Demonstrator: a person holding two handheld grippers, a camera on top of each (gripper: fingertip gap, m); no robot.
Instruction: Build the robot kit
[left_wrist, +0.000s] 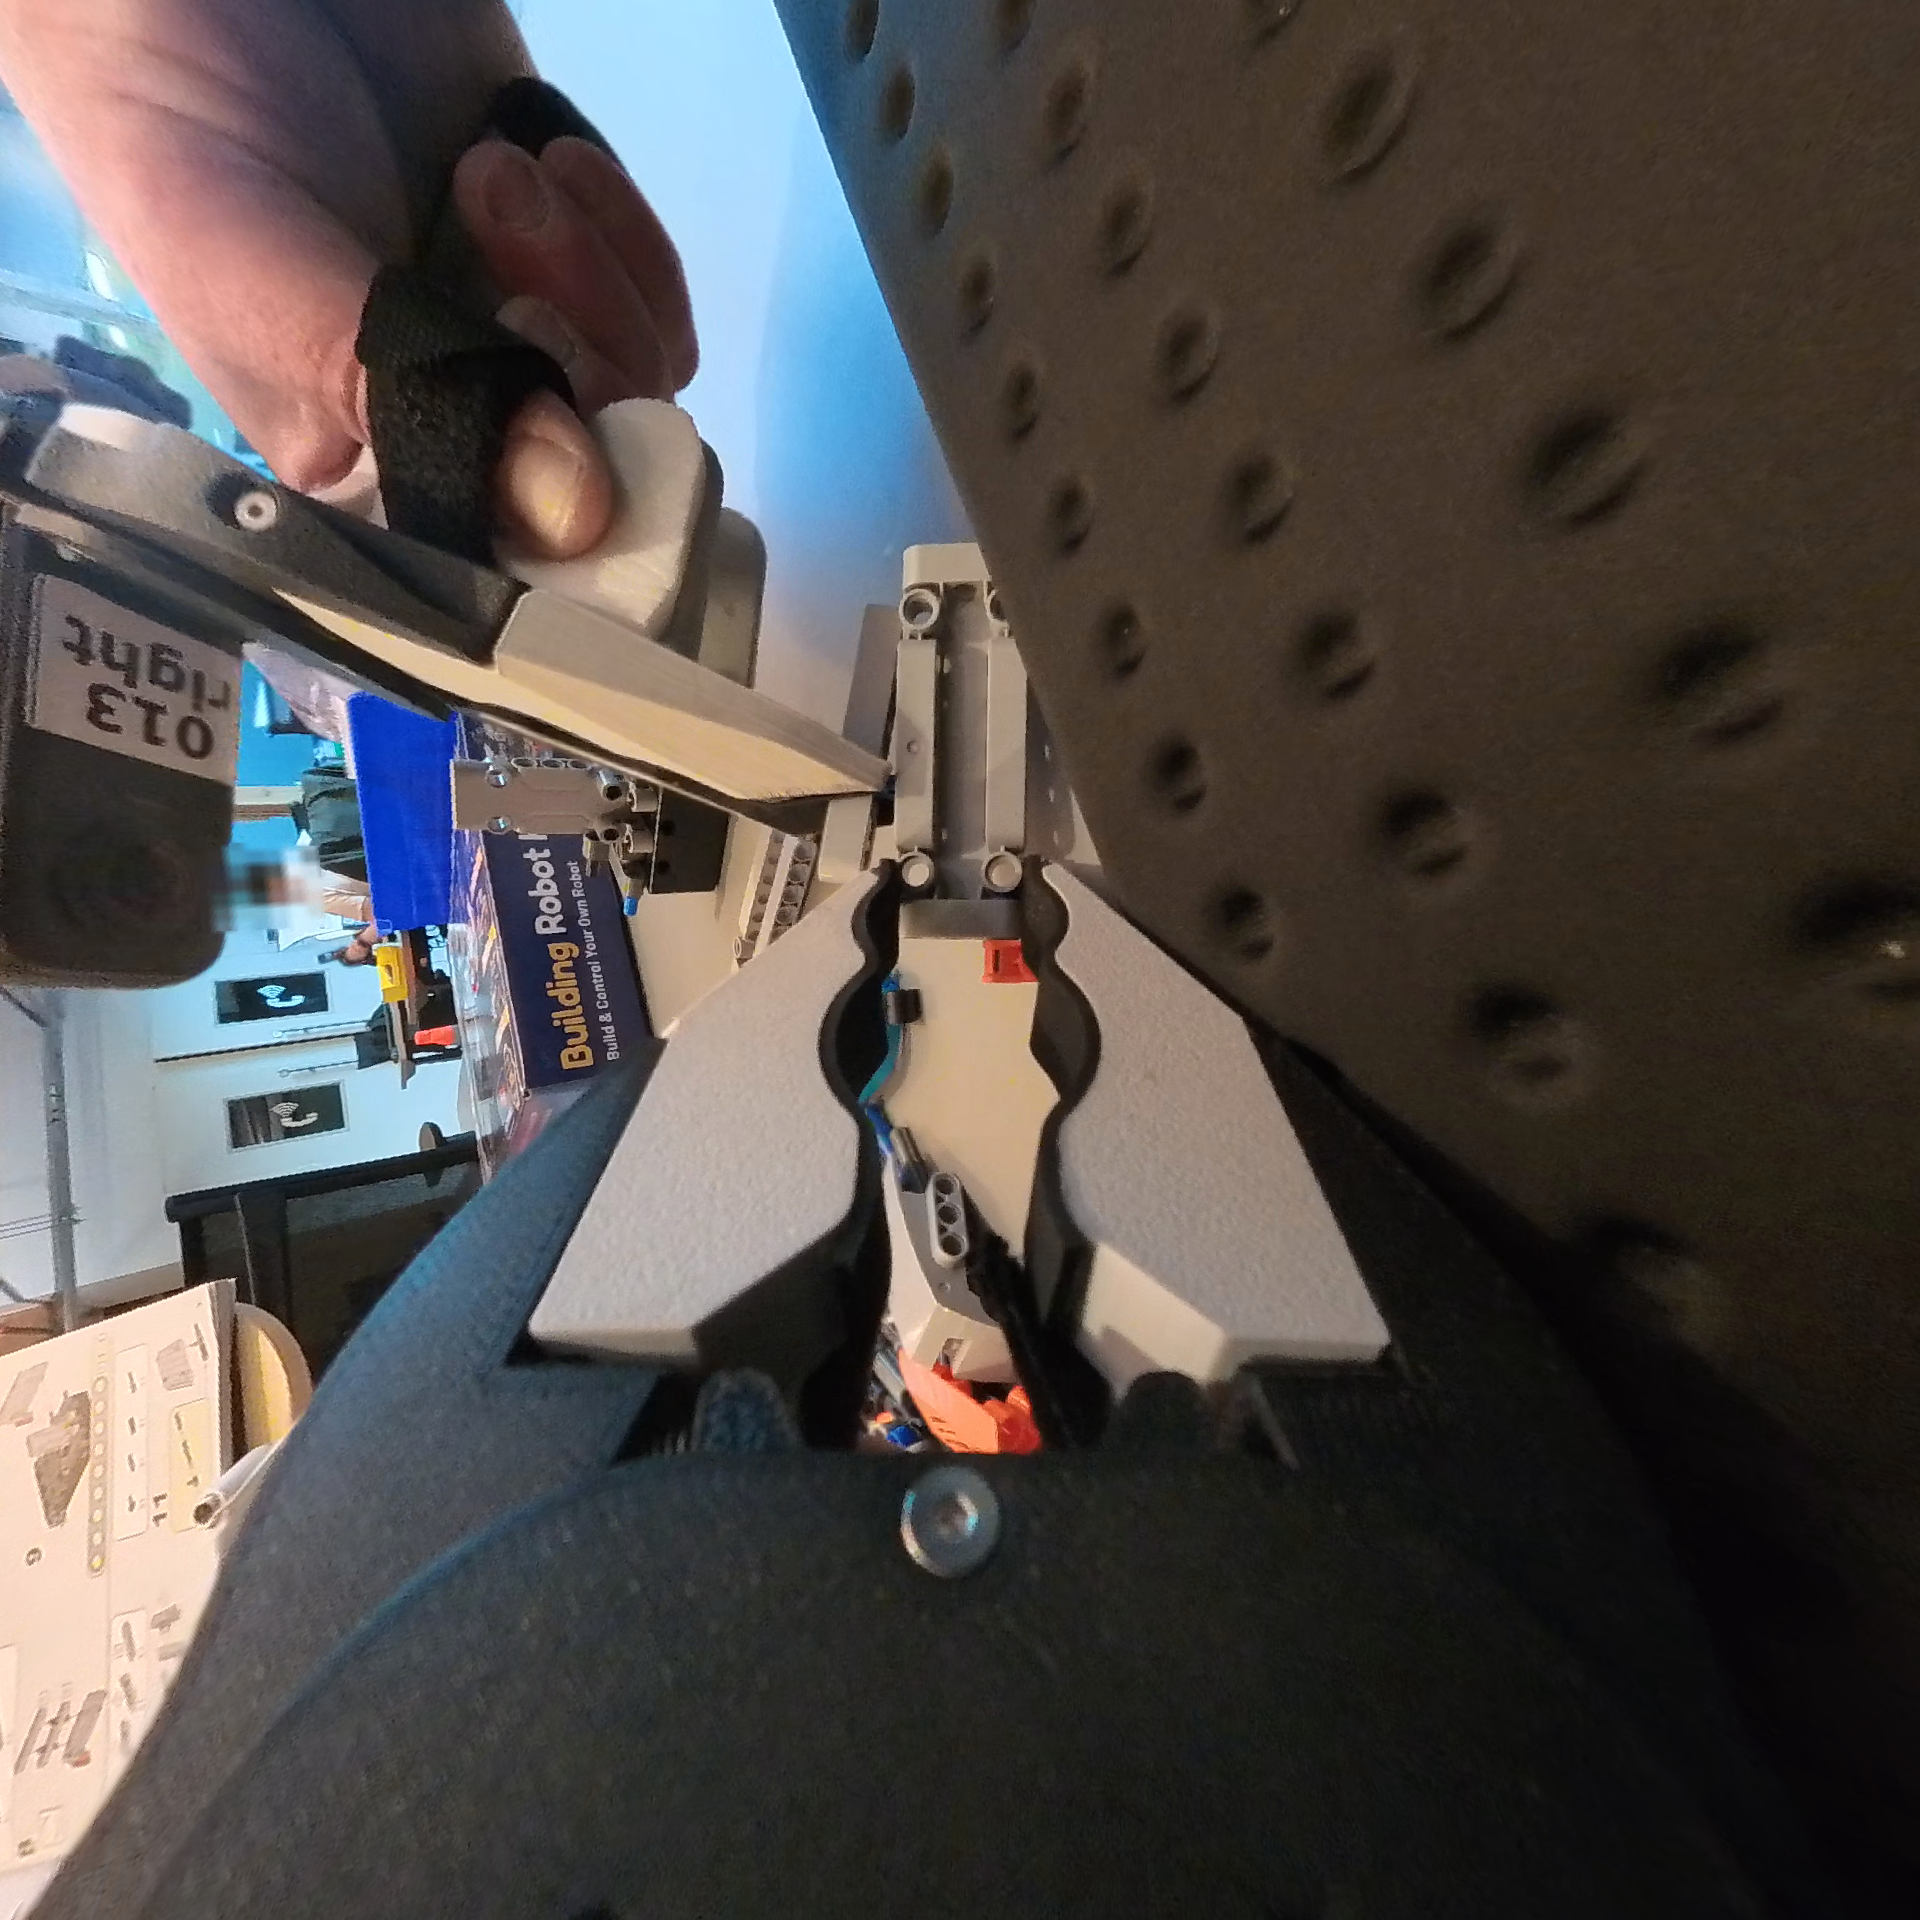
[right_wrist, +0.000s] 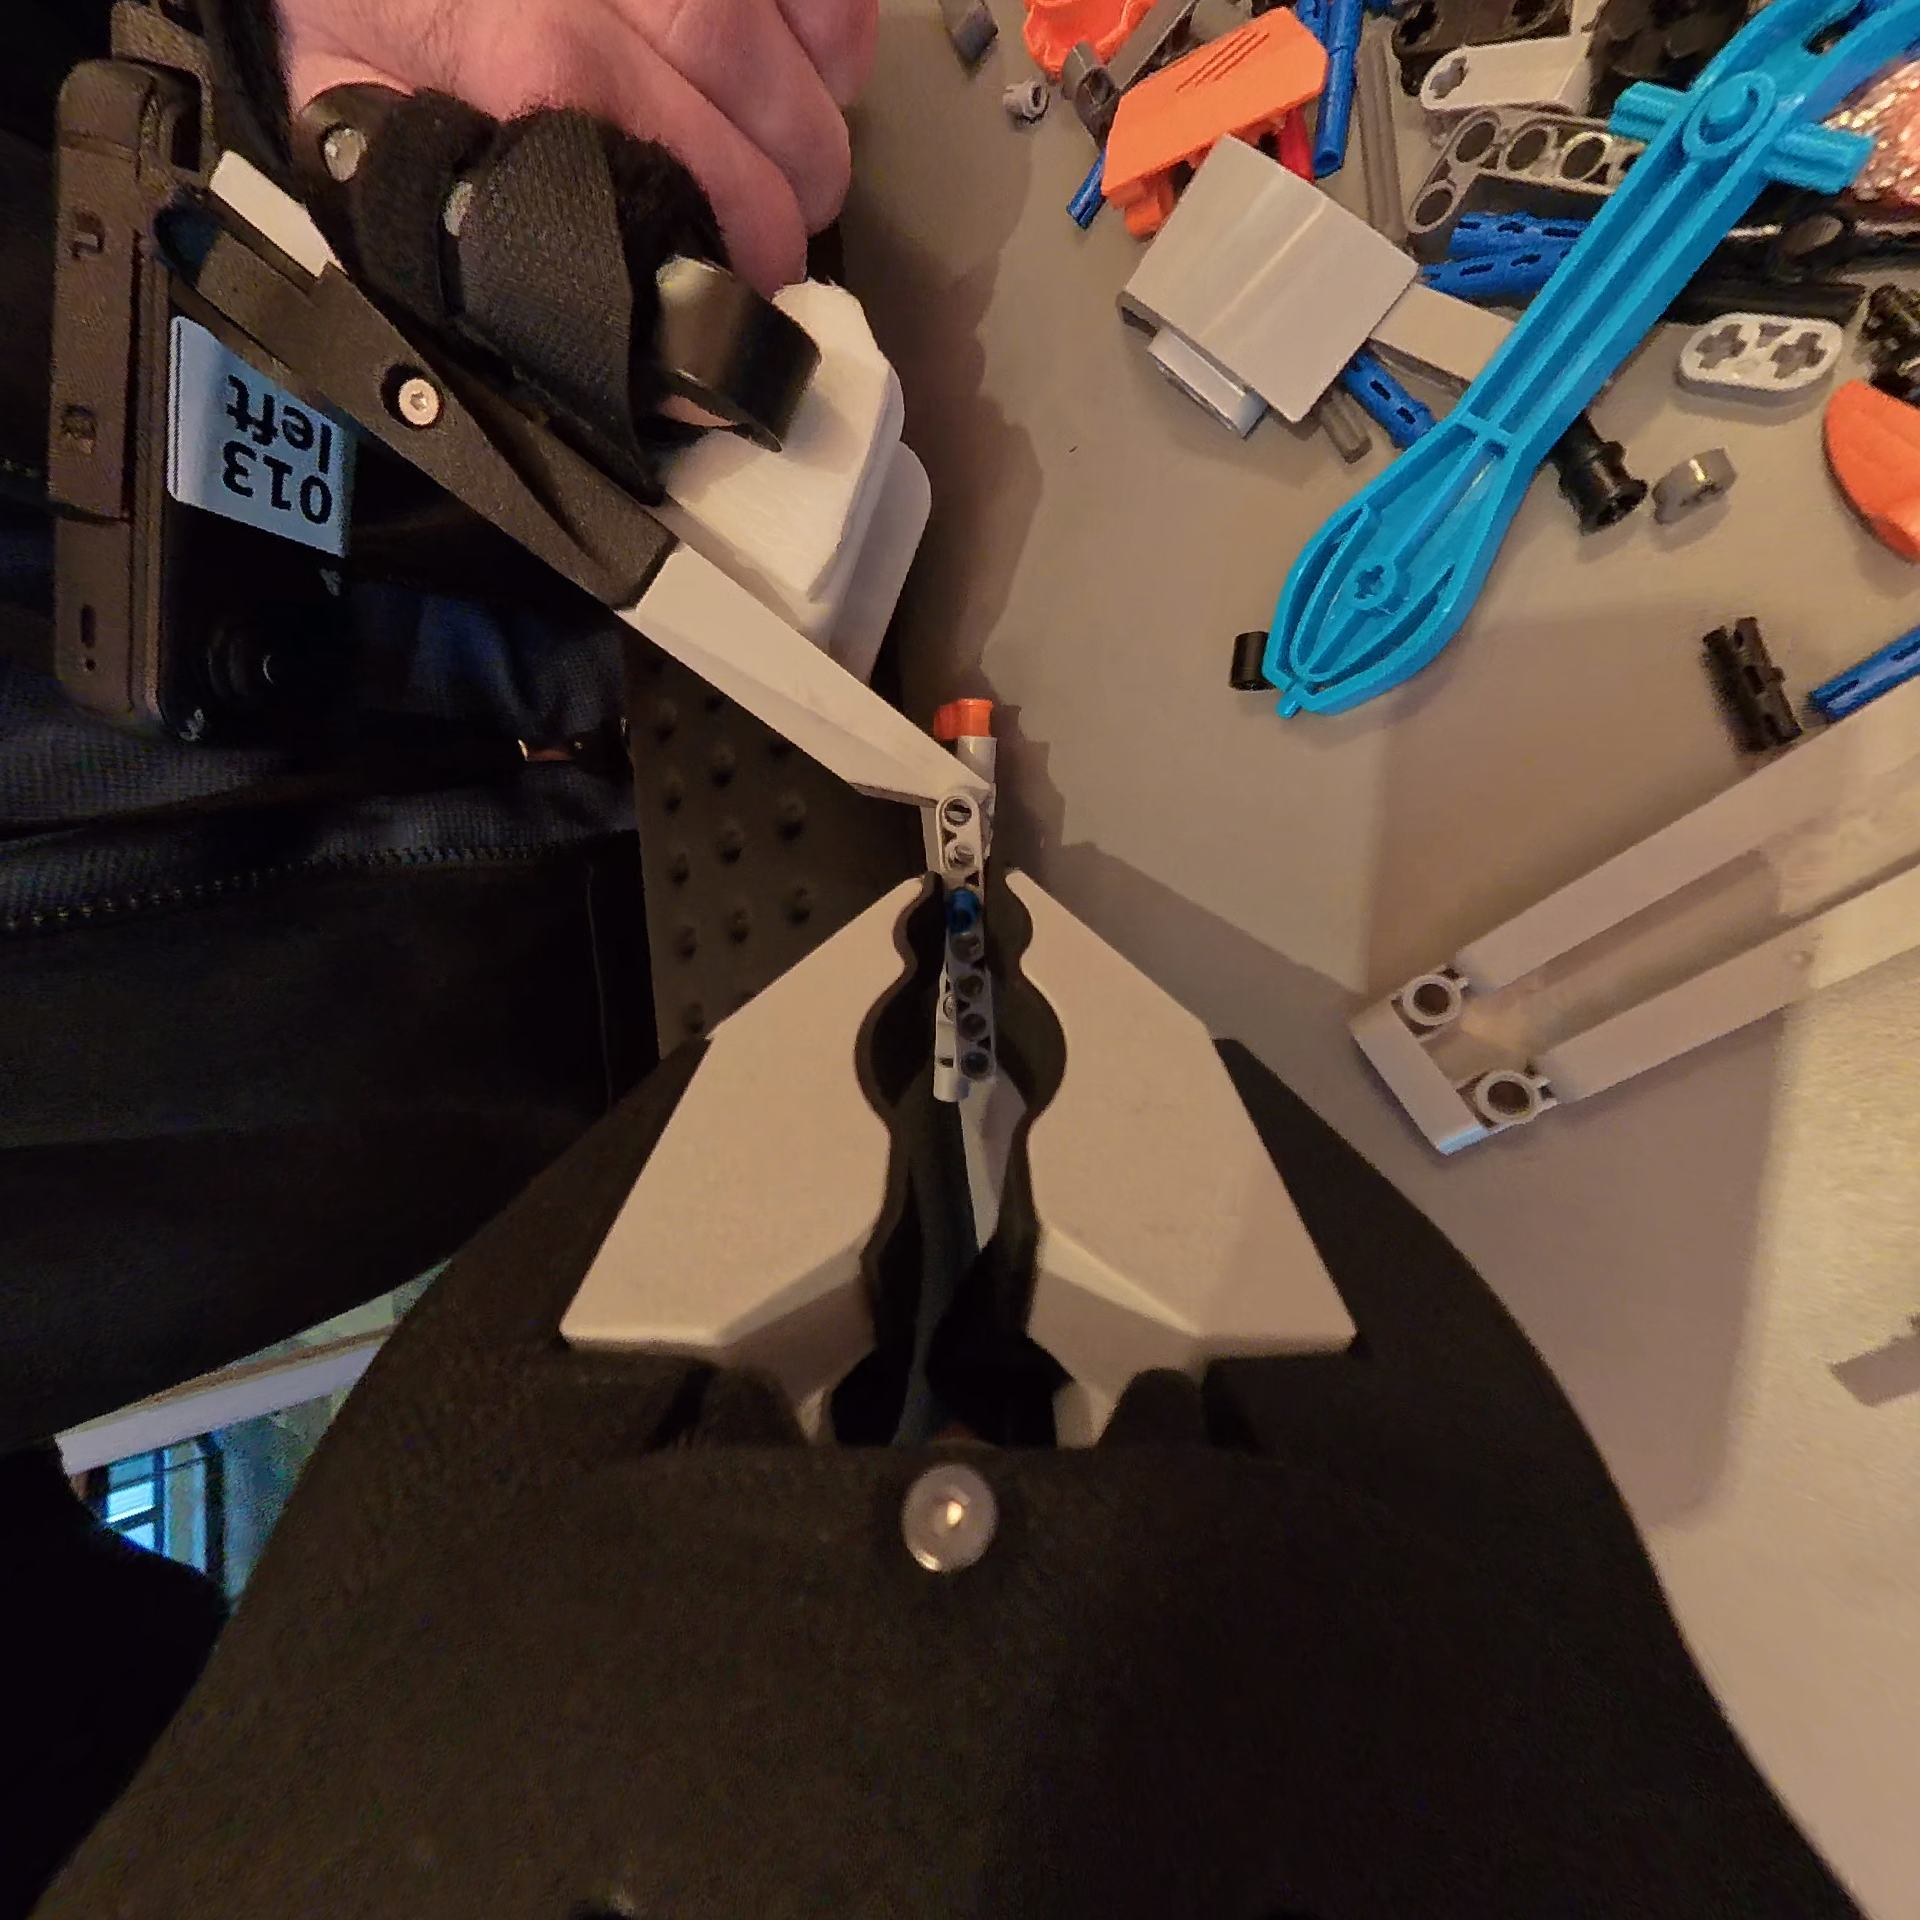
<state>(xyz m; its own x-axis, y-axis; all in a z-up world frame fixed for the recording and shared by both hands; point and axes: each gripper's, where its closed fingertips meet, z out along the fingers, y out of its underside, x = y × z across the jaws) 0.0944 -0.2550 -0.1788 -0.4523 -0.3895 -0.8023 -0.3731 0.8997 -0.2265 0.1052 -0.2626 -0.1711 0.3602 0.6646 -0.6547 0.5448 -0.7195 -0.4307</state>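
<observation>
Left tongs: closed narrow on a grey plastic building-block assembly that fills the slot between the fingers, centre frame. A dark perforated panel crowds the whole right side, just beside the right finger; open room lies only at upper left, toward a pale wall.

Right tongs: closed narrow on a slim grey holed beam with orange cap, centre frame, held upright above the grey desk. The tip of the left tongs' finger touches the beam's upper end from the left.

Seen only in the right wrist view: a long turquoise plastic tool and a flat grey block among loose orange, blue and black parts, upper right; a long grey panel with two round holes at right, well apart from the tongs.

Seen only in the left wrist view: a dark blue printed box and an instruction sheet, left side.
</observation>
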